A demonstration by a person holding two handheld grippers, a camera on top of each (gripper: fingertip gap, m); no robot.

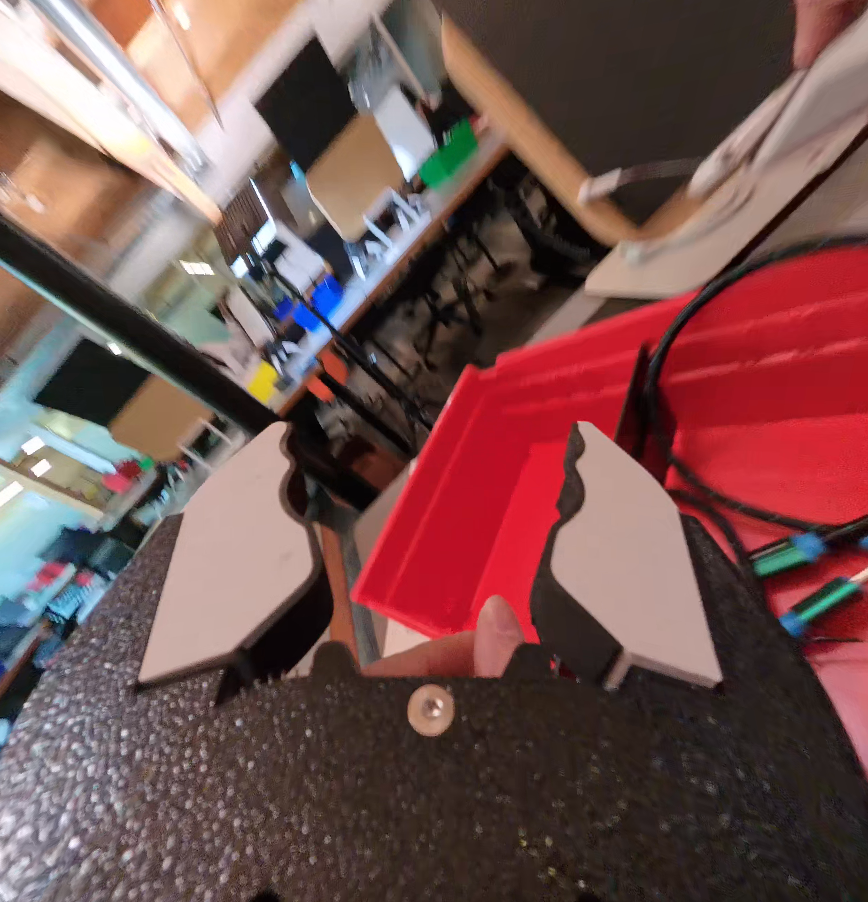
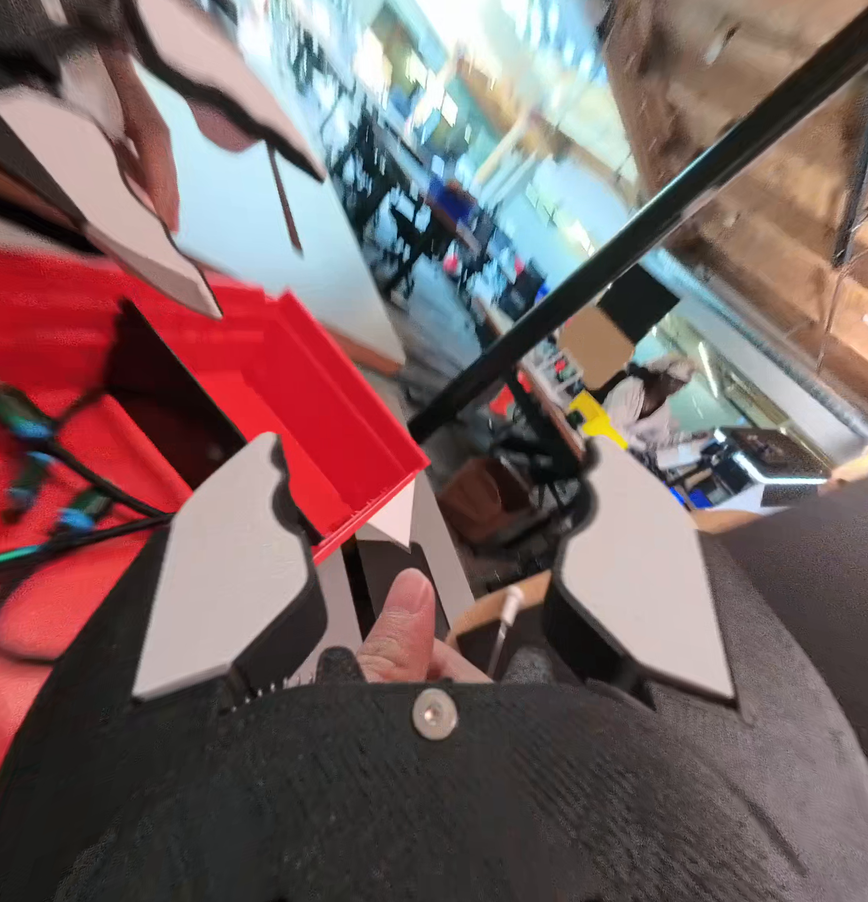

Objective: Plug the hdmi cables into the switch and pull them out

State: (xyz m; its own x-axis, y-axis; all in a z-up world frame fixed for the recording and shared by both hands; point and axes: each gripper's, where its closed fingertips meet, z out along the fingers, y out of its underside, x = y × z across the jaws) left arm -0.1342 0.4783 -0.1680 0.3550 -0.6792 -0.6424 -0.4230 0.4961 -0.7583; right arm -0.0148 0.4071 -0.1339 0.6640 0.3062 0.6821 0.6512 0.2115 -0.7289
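A red bin holds black HDMI cables with green and blue plug ends. A flat black box, apparently the switch, stands inside it. My left gripper is open and empty, tilted over the bin's left corner and pointing out into the room. In the right wrist view the bin is at the left, with the black box and the plugs blurred inside it. My right gripper is open and empty, just off the bin's right corner. The left gripper shows at the top left, open.
A thumb shows between the jaws in each view. A white table carries the bin. A black pole crosses diagonally. Behind are tables, chairs and coloured boxes, and a person. Dark fabric is at the right.
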